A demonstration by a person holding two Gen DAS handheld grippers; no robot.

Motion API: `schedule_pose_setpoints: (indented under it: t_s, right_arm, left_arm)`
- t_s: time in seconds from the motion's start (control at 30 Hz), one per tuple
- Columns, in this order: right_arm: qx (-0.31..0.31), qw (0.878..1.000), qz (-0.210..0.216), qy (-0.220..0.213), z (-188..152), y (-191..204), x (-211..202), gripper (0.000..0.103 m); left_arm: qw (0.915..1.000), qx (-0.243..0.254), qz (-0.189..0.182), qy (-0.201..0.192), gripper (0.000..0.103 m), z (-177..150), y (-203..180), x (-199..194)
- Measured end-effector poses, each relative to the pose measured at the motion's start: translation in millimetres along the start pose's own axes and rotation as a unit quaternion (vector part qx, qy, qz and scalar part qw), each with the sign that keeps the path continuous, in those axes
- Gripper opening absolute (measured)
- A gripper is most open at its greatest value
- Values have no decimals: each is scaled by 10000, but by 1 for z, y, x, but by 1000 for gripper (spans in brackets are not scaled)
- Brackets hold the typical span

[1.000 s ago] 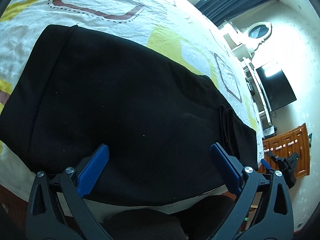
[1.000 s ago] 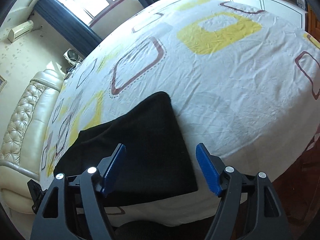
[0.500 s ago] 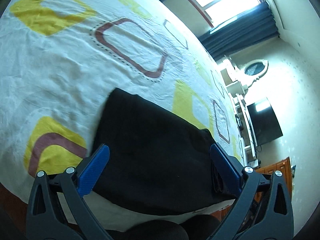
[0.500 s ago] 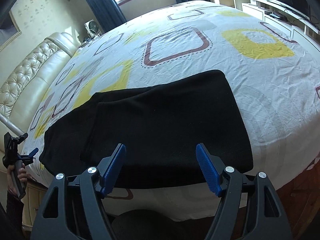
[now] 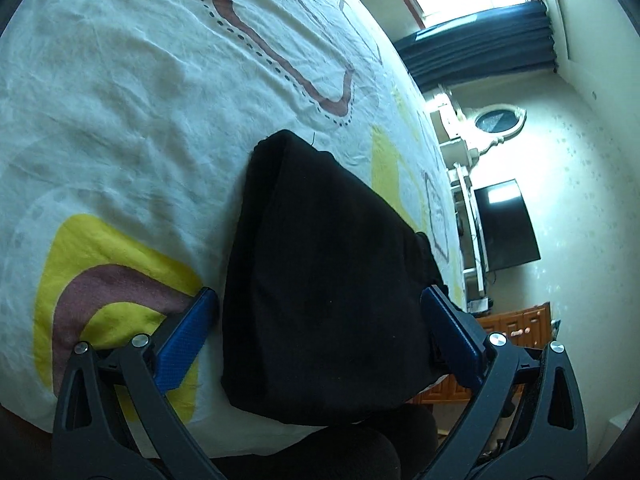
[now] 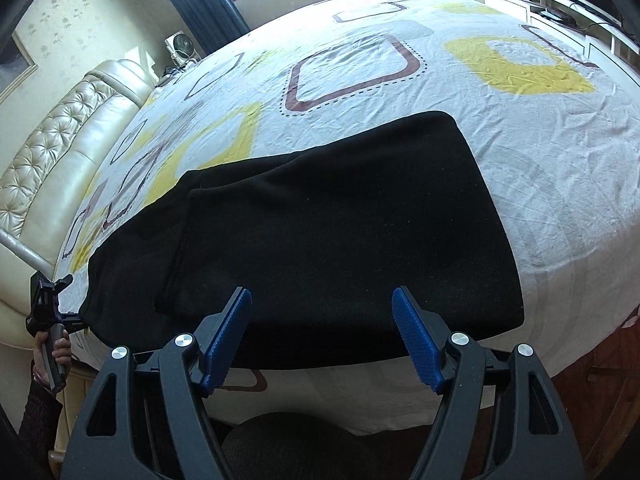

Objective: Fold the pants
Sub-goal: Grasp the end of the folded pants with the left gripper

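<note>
The black pants [image 6: 340,232] lie folded flat near the front edge of the bed, with an upper layer over a wider lower layer at the left. In the left wrist view the pants [image 5: 328,280] run away from me along the bed edge. My left gripper [image 5: 320,304] is open and empty, its blue pads either side of the pants' near end, above it. My right gripper [image 6: 322,308] is open and empty, above the pants' front edge. The left gripper also shows in the right wrist view [image 6: 48,300], held by a hand at the bed's left corner.
The bed sheet [image 6: 540,168] is white with yellow and maroon squares. A padded cream headboard [image 6: 52,148] is at the left. A wall TV [image 5: 506,228], white shelves [image 5: 468,208] and a wooden cabinet [image 5: 516,320] stand beyond the bed.
Both grippers stay open. The left view has swung and drawn back toward the pants' left end. The right gripper has drawn back and turned left, so the whole folded pants show.
</note>
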State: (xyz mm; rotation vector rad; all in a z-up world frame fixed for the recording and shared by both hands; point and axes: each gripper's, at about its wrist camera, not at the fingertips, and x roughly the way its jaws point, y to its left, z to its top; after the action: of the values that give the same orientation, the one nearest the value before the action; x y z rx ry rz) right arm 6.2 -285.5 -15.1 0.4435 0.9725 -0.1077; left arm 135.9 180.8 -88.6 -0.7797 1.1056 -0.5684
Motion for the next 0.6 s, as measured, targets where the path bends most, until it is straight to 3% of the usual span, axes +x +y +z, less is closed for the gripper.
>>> schedule_pose_setpoints:
  t_s: [0.17,0.27,0.33,0.4,0.47,0.6]
  right_arm:
    - [-14,10000,35,35,0,1,2,73]
    - [-19,10000,55,56,0,1,3,73]
    - [-6,9999,73,71,0,1,4,74]
    - [-3,9999,80,82,-1,0,5,74]
    - [-1,9999,75,86,0,0,6,74]
    - [25,9999,94,67,0,-1,5,74]
  left_arm:
    - [9995,-246,-207,-7,101,11,5,2]
    - [10000,-78,-11,49,100,9,-1,6]
    - [9997,91,210,126,89,8,-7,10]
    - [9990,85,350,265,37,8,-6,15]
    - [9986,-114,345,382,23,7,2,22]
    - [9990,-195,226,323,15,5,6,24]
